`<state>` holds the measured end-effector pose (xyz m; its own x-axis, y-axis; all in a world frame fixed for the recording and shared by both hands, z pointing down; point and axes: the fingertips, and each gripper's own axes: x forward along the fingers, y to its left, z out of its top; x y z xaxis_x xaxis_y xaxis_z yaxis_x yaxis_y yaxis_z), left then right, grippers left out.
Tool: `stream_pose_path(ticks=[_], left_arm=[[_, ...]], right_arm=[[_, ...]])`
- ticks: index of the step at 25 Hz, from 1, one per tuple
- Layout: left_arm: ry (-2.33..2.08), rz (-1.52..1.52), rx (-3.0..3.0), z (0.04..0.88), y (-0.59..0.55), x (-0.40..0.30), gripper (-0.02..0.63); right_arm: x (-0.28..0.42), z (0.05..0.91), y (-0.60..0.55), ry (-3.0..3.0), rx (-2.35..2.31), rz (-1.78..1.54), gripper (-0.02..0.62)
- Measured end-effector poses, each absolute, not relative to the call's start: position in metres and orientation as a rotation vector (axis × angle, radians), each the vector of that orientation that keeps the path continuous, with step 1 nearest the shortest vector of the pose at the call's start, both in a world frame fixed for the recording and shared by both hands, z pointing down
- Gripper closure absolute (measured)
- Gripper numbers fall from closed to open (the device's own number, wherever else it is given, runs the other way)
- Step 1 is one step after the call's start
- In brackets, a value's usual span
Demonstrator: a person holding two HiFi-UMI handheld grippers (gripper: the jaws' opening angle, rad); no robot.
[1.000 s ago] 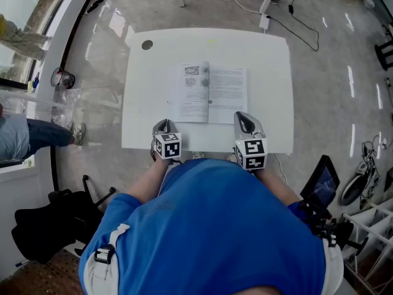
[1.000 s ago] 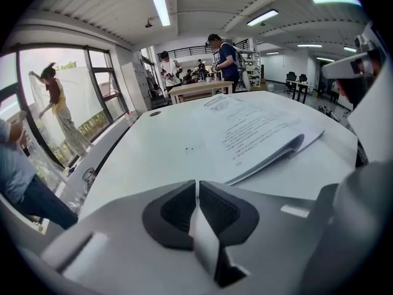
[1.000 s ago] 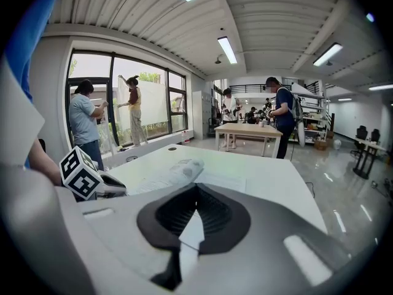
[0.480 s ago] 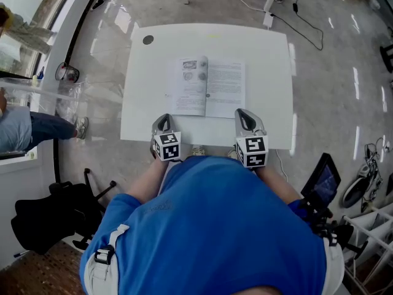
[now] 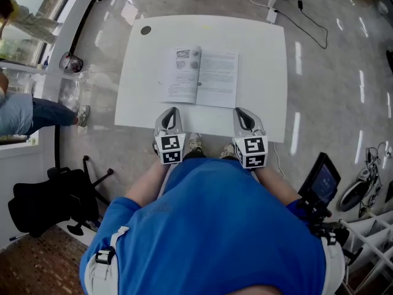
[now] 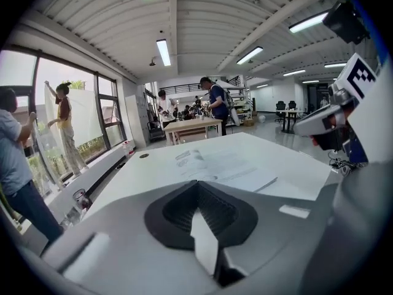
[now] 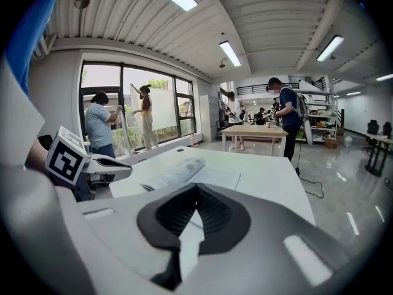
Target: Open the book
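The book lies open flat in the middle of the white table, with pictures on its left page and text on its right. My left gripper hovers over the table's near edge, short of the book's left corner, shut and empty. My right gripper hangs at the near edge by the book's right corner, also shut with nothing in it. In the left gripper view the book lies beyond the shut left gripper. The right gripper view shows the book past the right gripper.
A small dark round mark sits at the table's far left corner. A black chair stands on the floor to the left, and a dark screen to the right. People stand by the window. Cables trail behind the table.
Both grippers have drawn back from the book toward the table's near edge, the left one rising. The book lies open as before.
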<state>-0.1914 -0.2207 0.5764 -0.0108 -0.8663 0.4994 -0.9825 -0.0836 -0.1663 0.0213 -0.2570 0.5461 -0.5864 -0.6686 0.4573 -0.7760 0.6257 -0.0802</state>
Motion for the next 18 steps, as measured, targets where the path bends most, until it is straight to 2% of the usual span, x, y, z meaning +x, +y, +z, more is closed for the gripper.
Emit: stream_pose_path(ticks=[9, 18], left_arm=[[-1.960, 0.623, 2.160, 0.533, -0.196, -0.131, 0.598], [-1.877, 0.477, 2.342, 0.500, -0.171, -0.123, 0.598]], right_arm=[[0.029, 0.545, -0.229, -2.538, 1.051, 0.368, 0.592], [0.015, 0.517, -0.186, -2.531, 1.166, 0.323, 0.592]])
